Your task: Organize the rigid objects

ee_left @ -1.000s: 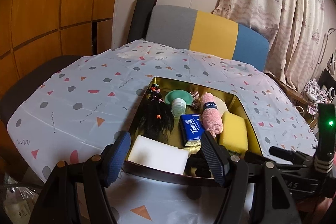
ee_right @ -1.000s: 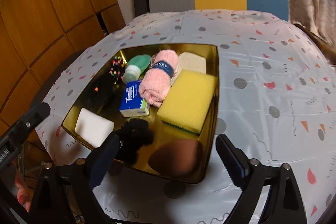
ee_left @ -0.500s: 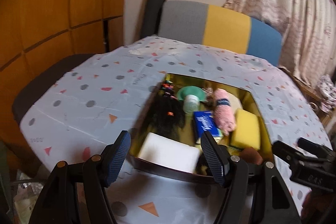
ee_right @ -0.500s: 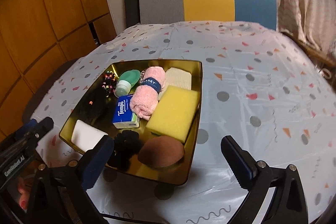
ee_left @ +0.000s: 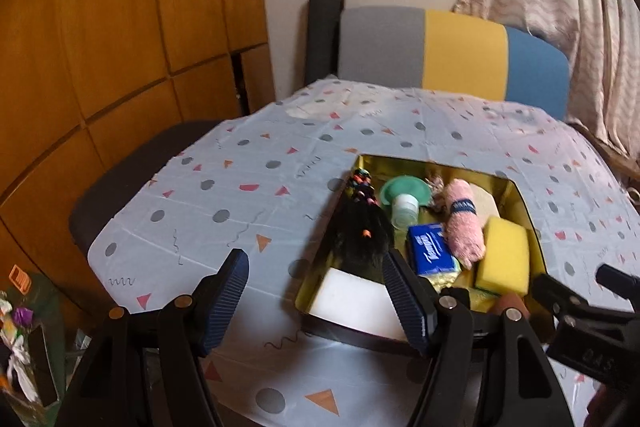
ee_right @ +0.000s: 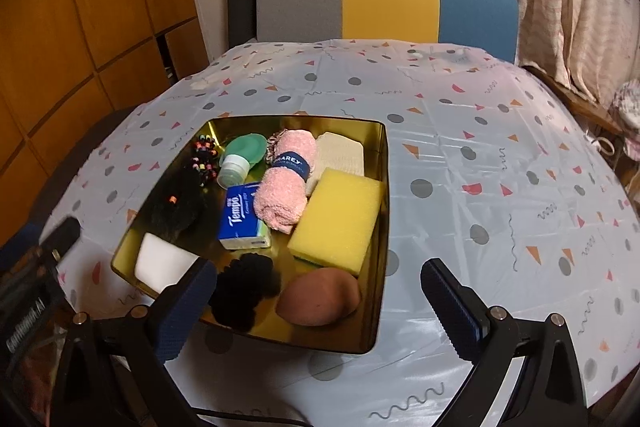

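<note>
Gold tray [ee_right: 382,211] crowded with sponge [ee_right: 336,219], towel [ee_right: 284,183]; both grippers spread, empty

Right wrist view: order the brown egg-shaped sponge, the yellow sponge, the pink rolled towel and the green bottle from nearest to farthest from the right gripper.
From the right gripper:
1. Brown egg-shaped sponge, near corner of the gold tray.
2. Yellow sponge, right side of the tray.
3. Pink rolled towel, middle.
4. Green bottle, far left part.
</note>
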Demonstrator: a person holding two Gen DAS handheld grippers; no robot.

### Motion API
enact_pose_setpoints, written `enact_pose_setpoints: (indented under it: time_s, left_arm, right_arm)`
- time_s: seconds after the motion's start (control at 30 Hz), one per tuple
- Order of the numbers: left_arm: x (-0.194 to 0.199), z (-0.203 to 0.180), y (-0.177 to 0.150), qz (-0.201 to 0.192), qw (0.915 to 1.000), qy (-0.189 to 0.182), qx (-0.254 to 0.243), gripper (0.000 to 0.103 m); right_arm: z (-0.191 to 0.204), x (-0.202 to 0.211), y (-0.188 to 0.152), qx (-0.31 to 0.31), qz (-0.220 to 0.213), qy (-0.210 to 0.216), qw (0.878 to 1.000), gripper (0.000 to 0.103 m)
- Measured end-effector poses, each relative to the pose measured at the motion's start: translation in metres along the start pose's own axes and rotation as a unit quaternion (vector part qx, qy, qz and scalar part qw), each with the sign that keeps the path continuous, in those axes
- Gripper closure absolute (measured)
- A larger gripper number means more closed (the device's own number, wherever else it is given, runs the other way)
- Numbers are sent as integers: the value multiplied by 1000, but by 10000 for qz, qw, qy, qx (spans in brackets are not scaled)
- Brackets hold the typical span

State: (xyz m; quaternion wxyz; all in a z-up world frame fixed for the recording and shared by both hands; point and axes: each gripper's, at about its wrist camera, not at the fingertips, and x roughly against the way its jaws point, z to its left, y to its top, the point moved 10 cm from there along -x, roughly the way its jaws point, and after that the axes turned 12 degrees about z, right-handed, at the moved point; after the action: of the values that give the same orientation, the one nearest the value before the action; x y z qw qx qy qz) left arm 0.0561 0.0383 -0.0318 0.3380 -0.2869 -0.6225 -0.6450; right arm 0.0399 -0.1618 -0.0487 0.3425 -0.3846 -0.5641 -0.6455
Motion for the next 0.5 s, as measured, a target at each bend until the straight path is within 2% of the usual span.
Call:
enact_pose_setpoints:
  time_s: [0.13,0.33,0.5]
  left_arm:
    - [1,-5,-1,136,9998,-26,-130,33]
    - [-3,-3,-2,383,9987,-297,168,33]
    - [0,0,-2,364,9983,-344,284,33]
  right_arm:
    - [0,6,4,-151,-43,-134,9998,0]
    - [-3,14,2,-282,-113,-432,9986,0]
    - [0,16,-2,-311,-121,-406,9986,0]
